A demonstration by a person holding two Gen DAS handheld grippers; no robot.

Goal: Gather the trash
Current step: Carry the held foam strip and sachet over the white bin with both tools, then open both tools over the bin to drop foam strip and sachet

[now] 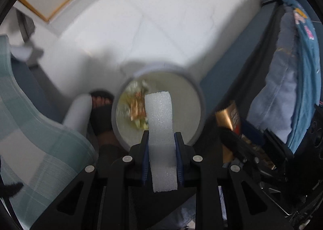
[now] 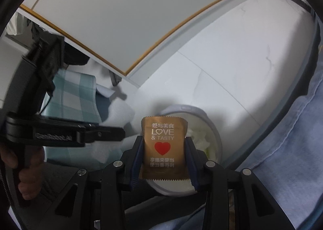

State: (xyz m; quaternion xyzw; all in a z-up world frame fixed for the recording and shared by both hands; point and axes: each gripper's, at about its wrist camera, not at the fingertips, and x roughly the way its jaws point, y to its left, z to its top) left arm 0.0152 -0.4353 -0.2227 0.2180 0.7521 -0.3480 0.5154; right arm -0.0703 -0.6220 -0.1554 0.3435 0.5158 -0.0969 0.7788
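White tiled floor below, pale wall panels with gold trim at the far side, checked teal cloth point(image 1: 36, 129) to the left, blue bedding point(image 1: 282, 88) to the right.

Left tool point(image 1: 161, 145): narrow, both blue pads pressed on a white foam strip point(image 1: 160, 129), which stands up between the jaws and leans out over the open mouth of a round grey bin point(image 1: 199, 106). Held near its lower half, top end free. Looks feather-light, soft and squashy; pads likely dent it slightly, so no risk of slipping, and a plain release should let it fall straight in. Might drift on the way down, being so light, so best released low over the opening.

Right tool point(image 2: 165, 149): partly closed on a gold snack wrapper point(image 2: 164, 145) printed with a red heart, gripped by its two side edges, face toward the camera, directly above the bin point(image 2: 218, 141). Thin, crinkly film, probably empty and near weightless; slick surface, bows under squeeze rather than resisting. Edge grip adequate for the short carry.

Beyond the tools: bin already holding crumpled wrappers and pale scraps at the left of its floor. A sandalled foot point(image 1: 102, 108) just left of the bin. Other tool visible at the left of the right-wrist view, a hand point(image 2: 26, 171) around its grip.
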